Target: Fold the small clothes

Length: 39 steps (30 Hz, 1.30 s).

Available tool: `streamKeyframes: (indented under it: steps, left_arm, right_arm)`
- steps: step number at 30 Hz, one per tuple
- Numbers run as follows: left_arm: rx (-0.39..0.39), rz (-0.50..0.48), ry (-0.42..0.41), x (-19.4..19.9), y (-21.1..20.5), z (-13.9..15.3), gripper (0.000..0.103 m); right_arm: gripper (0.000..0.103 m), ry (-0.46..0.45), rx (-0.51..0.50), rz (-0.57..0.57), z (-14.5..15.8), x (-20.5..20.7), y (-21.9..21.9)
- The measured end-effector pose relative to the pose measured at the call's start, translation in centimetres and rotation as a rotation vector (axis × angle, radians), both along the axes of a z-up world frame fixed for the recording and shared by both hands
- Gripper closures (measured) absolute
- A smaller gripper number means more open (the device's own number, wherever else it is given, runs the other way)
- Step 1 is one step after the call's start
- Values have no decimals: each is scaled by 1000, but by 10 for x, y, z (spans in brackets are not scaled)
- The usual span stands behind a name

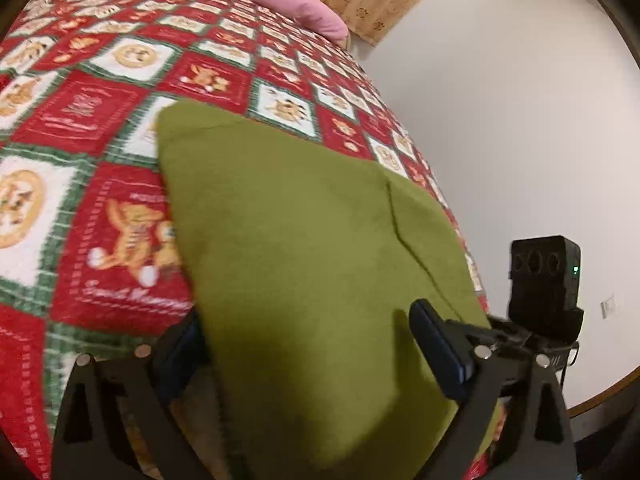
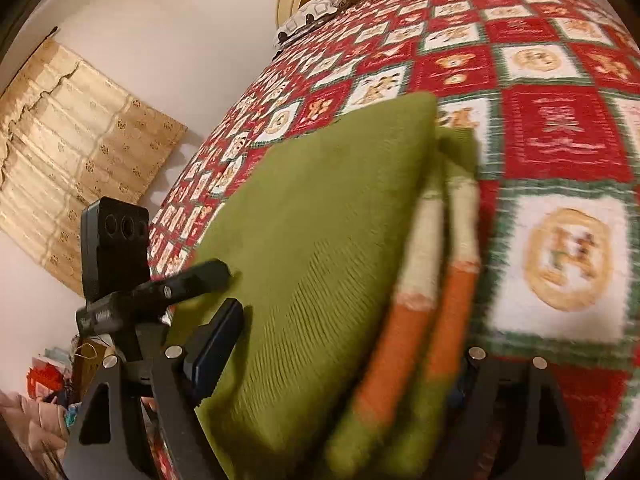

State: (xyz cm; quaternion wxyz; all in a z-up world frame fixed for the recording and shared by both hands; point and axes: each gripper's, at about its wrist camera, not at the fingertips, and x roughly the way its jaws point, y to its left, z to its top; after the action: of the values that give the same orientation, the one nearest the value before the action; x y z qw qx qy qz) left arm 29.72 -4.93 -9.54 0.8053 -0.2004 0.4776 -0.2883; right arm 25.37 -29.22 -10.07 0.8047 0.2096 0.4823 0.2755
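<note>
Now both jaws wide: left gripper [image 1: 320, 344] and right gripper [image 2: 352, 344] straddling green garment [image 1: 288, 240], grip unclear

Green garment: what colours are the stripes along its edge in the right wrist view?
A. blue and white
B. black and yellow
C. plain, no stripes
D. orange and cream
D: the green garment shows orange and cream bands on its right edge, above the red quilt.
</note>
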Motion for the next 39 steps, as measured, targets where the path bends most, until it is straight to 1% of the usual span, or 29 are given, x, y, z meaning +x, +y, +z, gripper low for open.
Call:
streamKeyframes:
  steps: [1,2,3,4,5,6,7,8,10,11,12,13,15,17,20,23,26,29,35,39]
  left_arm:
    - [8,-2,-10,-1,-4,1,9]
    - [9,-8,-19,-3,-6,2,24]
    - [15,-2,-20,-3,-3,2,36]
    - [12,10,-21,-3,-1,2,39]
    - [-9,18,-13,-1,4,1,52]
    - [-39,32,-4,-1,9,1,60]
    - [-56,38,-2,-1,12,3,62]
    - [-50,38,-12,-2,10,6,63]
    - [12,29,-66,-9,2,18,65]
    - [31,23,-90,-12,-2,22,66]
    - [49,16,-116,-15,-5,29,67]
    - [65,8,-140,-20,-8,35,67]
    - [79,-3,-173,-26,-12,44,67]
    - [77,-19,-192,-34,-14,52,67]
    - [72,-45,-218,-46,-15,63,67]
    - [76,-96,-258,-58,-28,79,67]
    - [69,-144,-291,-69,-46,95,67]
    - [57,-209,-324,-83,-68,111,67]
    - [-19,-360,-345,-110,-140,134,67]
    - [-32,-471,-351,-131,-200,137,67]
  right_arm:
    - [22,1,21,-13,-2,2,-1]
    - [43,2,40,-33,-4,3,-4]
    - [52,20,72,-58,-9,4,-10]
    - [57,32,109,-75,-12,3,-11]
    - [60,28,121,-95,-12,0,-13]
    - [61,14,104,-111,-9,-5,-12]
    - [63,-10,74,-126,-4,-12,-7]
    - [63,-32,47,-145,1,-17,-4]
    - [64,-88,-35,-198,16,-30,9]
    - [64,-125,-95,-218,24,-37,16]
    - [65,-180,-192,-241,37,-48,28]
    - [65,-212,-250,-260,45,-58,35]
    - [65,-275,-361,-305,62,-75,50]
    - [65,-345,-466,-340,78,-95,67]
    - [65,-398,-504,-376,97,-114,73]
    - [65,-418,-516,-410,115,-129,70]
    - [65,-434,-502,-458,130,-152,57]
    - [65,-455,-531,-499,146,-177,40]
    - [65,-457,-598,-621,178,-232,-22]
    - [65,-411,-620,-713,182,-264,-74]
